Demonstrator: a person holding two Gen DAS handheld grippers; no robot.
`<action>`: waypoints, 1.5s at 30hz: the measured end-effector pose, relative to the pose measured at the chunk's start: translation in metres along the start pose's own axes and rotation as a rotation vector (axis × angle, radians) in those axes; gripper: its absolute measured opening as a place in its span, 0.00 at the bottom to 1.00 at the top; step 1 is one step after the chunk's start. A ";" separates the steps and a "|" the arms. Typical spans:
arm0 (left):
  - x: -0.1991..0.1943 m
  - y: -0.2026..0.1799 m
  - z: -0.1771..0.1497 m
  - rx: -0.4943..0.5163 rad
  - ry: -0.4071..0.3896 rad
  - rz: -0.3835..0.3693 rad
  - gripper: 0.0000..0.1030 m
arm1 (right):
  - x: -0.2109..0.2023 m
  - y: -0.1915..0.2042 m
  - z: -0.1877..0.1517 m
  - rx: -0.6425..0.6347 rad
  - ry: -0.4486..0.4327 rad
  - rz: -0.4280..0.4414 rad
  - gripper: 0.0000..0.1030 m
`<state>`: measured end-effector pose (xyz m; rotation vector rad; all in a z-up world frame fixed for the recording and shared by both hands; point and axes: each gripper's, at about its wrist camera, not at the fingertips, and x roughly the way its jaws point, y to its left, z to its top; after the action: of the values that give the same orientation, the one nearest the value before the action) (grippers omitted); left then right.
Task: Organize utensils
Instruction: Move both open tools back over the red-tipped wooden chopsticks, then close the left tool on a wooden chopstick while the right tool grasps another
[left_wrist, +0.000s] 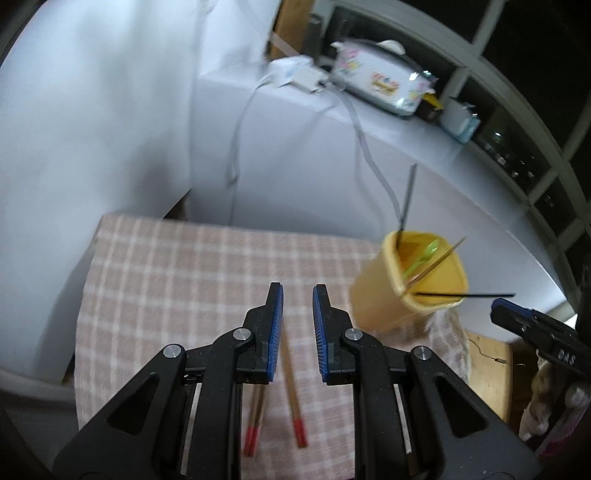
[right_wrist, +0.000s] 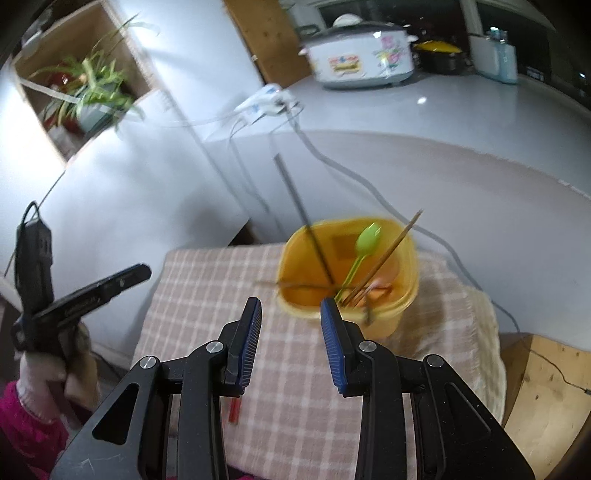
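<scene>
A yellow cup (left_wrist: 384, 299) (right_wrist: 369, 317) stands at the right of a pink checked cloth (left_wrist: 184, 280) (right_wrist: 288, 369). It holds a green plastic spoon (left_wrist: 424, 254) (right_wrist: 360, 247), black chopsticks (left_wrist: 408, 195) (right_wrist: 295, 199) and a wooden chopstick (right_wrist: 395, 245). Red-tipped wooden chopsticks (left_wrist: 291, 387) lie on the cloth below my left gripper (left_wrist: 297, 295), which is open with a narrow gap and nothing between its pads. My right gripper (right_wrist: 291, 314) hovers open and empty just in front of the cup. Each gripper shows at the edge of the other's view: the right gripper (left_wrist: 502, 306) and the left gripper (right_wrist: 142, 272).
A white counter (right_wrist: 461, 110) behind the cloth carries a flowered rice cooker (left_wrist: 384, 79) (right_wrist: 362, 59) and a power strip (right_wrist: 266, 101) whose cables hang down. A potted plant (right_wrist: 88, 92) sits in a wooden box. Bare wood (right_wrist: 546, 398) shows right of the cloth.
</scene>
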<state>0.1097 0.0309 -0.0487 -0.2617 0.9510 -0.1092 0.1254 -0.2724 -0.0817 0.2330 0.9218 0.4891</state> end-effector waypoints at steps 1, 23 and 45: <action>0.002 0.005 -0.006 -0.003 0.012 0.012 0.14 | 0.005 0.004 -0.005 -0.014 0.015 0.001 0.31; 0.065 0.038 -0.086 -0.025 0.242 0.065 0.14 | 0.093 0.052 -0.059 -0.119 0.250 0.024 0.30; 0.168 0.004 -0.095 0.096 0.354 0.017 0.14 | 0.172 0.053 -0.100 0.045 0.375 -0.007 0.30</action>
<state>0.1296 -0.0163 -0.2350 -0.1472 1.2953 -0.1894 0.1150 -0.1421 -0.2406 0.1818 1.2999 0.5152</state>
